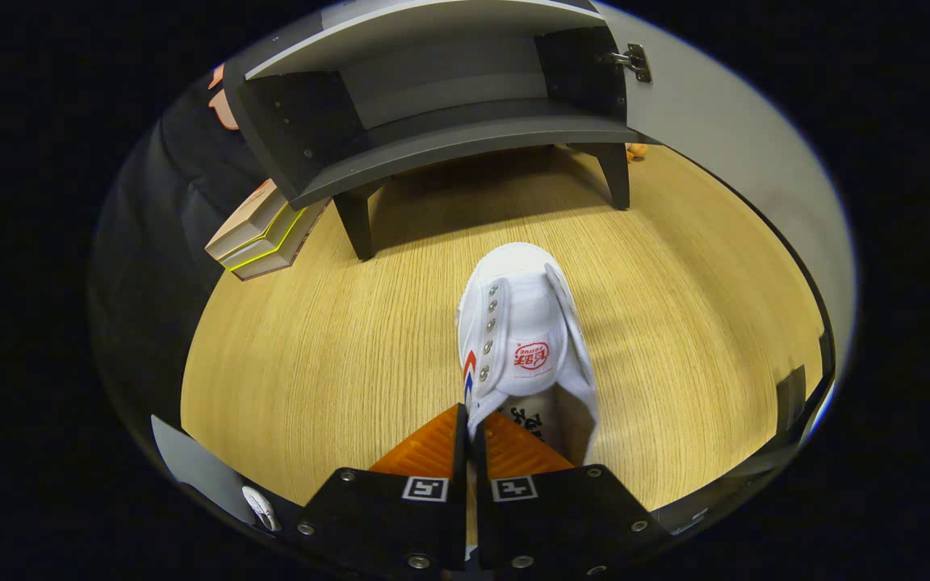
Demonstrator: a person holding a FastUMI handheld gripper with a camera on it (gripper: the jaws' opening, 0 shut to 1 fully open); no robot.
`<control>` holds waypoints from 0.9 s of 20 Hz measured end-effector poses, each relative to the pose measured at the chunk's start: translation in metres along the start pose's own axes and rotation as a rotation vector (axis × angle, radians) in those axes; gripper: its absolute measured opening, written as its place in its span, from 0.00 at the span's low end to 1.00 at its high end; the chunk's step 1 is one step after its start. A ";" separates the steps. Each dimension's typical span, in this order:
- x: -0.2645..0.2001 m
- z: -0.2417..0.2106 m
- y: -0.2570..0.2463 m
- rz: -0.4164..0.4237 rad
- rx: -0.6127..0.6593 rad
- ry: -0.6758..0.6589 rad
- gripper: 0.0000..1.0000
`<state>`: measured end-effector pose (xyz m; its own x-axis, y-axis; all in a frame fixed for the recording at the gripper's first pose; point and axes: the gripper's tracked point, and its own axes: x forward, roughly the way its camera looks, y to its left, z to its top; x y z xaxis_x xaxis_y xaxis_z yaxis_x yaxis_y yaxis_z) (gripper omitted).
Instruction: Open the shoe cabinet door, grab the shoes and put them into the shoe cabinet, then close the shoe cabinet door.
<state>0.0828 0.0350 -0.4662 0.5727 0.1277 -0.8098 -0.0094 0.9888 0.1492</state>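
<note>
- The gripper (471, 420) had its two fingers drawn close together, pinching the left side wall of a white canvas shoe (523, 339) at the collar; one finger sat outside the shoe and the other inside its opening.
- The exact contact of the fingertips was hard to make out, since the canvas edge folded over them.
- The shoe pointed toe-first away from the fingers, towards the cabinet, with its tongue, a row of metal eyelets and a red printed mark showing; no laces were visible.
- Whether the sole rested on the wooden floor (336, 379) or was lifted clear of it could not be told; the heel was hidden behind the fingers.
- The shoe cabinet (433, 137) stood well beyond the shoe on short dark legs, its compartment open and dim inside.
- The cabinet door (723, 129) was swung out to the right, a metal hinge (634, 61) showing at its inner edge; the door's outer end was cut off.
- A stack of flat boxes (265, 234) lay beside the cabinet's left leg, partly tucked behind it.
- A small orange object (637, 150) peeked from behind the right rear leg, too hidden to identify.
</note>
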 end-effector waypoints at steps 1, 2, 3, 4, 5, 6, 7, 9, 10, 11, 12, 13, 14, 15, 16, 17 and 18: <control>0.000 0.001 0.000 -0.003 0.002 -0.007 0.03; -0.002 0.001 0.000 -0.010 -0.002 -0.011 0.01; -0.003 0.004 -0.002 -0.017 -0.006 -0.027 0.00; -0.008 0.009 -0.002 -0.013 -0.011 -0.043 0.00; -0.013 0.014 -0.003 -0.005 -0.006 -0.064 0.00; -0.020 0.021 -0.002 0.003 0.003 -0.085 0.00; -0.026 0.026 -0.004 0.006 0.007 -0.099 0.00; -0.036 0.034 -0.003 0.014 0.007 -0.121 0.00; -0.044 0.039 -0.003 0.018 0.009 -0.131 0.00; -0.051 0.045 -0.002 0.023 0.005 -0.149 0.00; -0.060 0.050 0.000 0.028 -0.001 -0.164 0.00; -0.069 0.054 0.004 0.035 -0.003 -0.178 0.00; -0.077 0.060 0.007 0.042 0.000 -0.200 0.00; -0.084 0.067 0.008 0.050 -0.003 -0.220 0.00; -0.093 0.073 0.007 0.051 -0.009 -0.237 0.00; -0.103 0.079 0.009 0.056 -0.013 -0.258 0.00; -0.113 0.088 0.012 0.063 -0.013 -0.281 0.00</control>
<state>0.0895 0.0253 -0.3230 0.7754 0.1636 -0.6099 -0.0614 0.9808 0.1851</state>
